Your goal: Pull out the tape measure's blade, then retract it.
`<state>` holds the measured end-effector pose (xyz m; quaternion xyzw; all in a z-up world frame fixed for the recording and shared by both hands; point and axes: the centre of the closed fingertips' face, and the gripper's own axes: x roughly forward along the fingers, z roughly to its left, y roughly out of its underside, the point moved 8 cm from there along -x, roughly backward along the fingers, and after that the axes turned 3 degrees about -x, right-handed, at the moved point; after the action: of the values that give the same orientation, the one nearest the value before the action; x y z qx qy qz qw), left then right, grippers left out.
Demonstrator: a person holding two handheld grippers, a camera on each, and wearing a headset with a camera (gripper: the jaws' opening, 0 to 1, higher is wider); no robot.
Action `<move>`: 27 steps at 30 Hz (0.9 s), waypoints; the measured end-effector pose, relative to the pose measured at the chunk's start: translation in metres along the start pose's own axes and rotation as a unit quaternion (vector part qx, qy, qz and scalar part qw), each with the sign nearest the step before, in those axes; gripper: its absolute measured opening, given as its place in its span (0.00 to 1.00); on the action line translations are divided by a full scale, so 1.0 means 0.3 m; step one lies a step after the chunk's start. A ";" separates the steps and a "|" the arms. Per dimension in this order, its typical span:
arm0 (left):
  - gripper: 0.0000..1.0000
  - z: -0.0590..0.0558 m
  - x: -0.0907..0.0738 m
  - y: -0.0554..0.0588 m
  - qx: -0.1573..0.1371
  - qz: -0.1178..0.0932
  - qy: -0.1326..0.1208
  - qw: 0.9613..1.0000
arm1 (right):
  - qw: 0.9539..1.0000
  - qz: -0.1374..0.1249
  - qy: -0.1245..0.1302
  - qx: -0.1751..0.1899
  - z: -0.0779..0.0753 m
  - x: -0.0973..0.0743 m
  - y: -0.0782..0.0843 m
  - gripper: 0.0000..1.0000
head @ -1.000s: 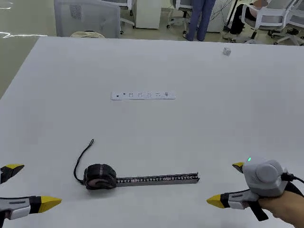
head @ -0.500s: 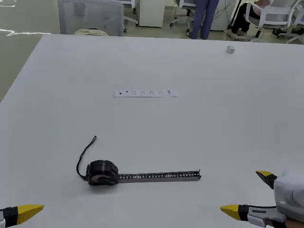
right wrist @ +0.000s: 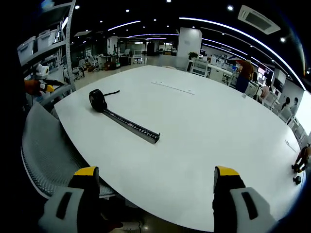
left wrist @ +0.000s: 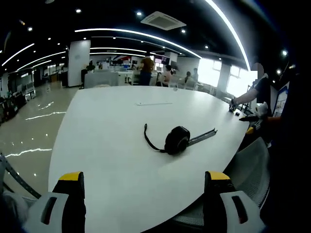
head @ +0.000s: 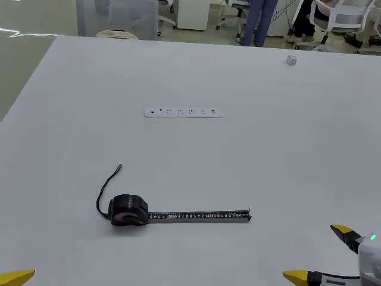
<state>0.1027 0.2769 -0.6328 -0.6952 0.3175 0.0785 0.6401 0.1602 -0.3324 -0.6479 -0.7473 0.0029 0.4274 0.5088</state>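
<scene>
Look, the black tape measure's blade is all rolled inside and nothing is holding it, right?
Not inside: the head view shows the black round tape measure with its marked metal blade pulled out along the white table. Nothing holds it, true.

Power strip (head: 184, 112) on table (head: 286, 149); small knob (head: 291, 60), perhaps.
</scene>
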 end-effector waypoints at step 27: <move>1.00 -0.008 -0.011 -0.013 0.025 0.009 0.008 1.000 | 1.000 0.010 0.020 0.008 -0.020 -0.043 0.031 1.00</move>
<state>0.1015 0.2758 -0.6276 -0.6770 0.3307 0.0704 0.6537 0.1519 -0.3471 -0.6458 -0.7515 0.0236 0.4172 0.5106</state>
